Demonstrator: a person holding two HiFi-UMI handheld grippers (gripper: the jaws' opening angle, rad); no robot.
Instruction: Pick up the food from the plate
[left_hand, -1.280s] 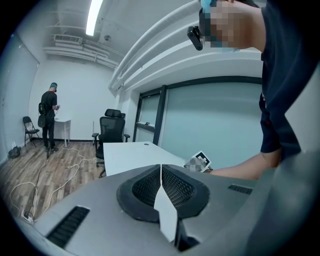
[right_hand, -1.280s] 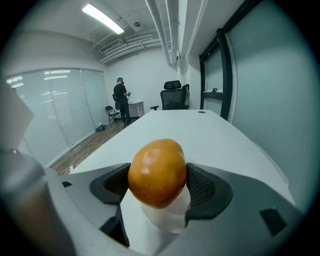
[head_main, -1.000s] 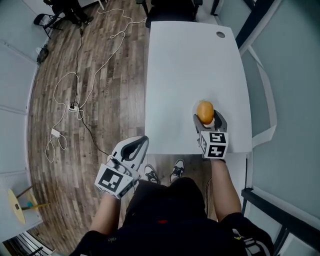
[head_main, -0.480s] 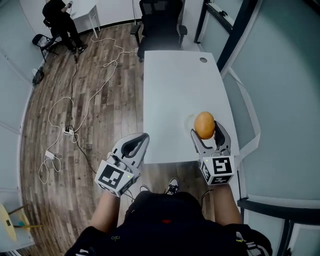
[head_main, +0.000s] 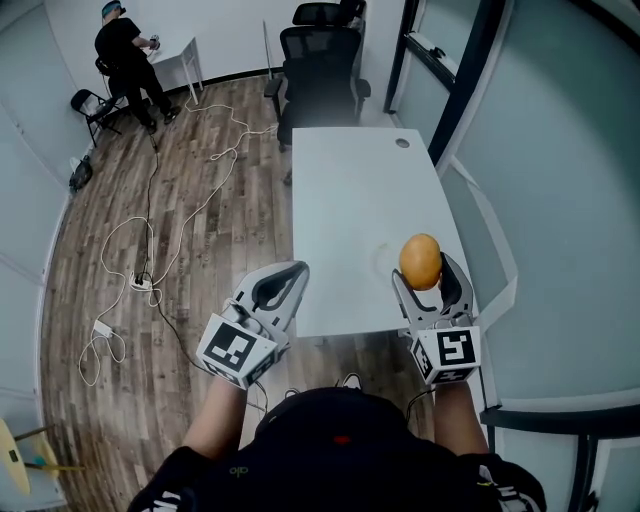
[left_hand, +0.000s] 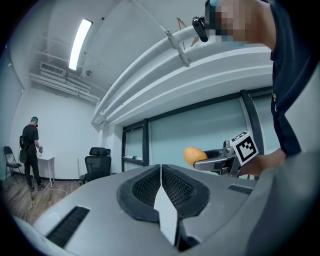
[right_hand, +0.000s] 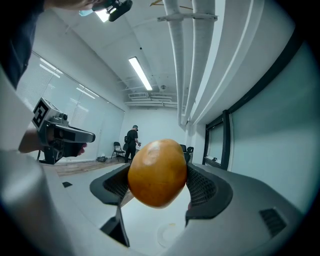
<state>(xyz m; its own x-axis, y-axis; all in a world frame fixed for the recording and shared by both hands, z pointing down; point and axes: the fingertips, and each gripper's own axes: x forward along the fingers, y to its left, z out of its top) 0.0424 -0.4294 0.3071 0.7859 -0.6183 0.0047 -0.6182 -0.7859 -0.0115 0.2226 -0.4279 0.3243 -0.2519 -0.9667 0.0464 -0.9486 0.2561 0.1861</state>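
Head view: at lower right, my right gripper (head_main: 428, 275) clamps the orange food (head_main: 421, 260) above the white table's (head_main: 350, 200) near edge. My left gripper (head_main: 290, 272) sits lower centre, off the table.

Left gripper view: my jaws meet, holding nothing.

Right gripper view: the food fills the centre, pinched between both jaws.

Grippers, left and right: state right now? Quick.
Left gripper: shut, jaws together, nothing between them.
Right gripper: shut on the round orange-brown food.
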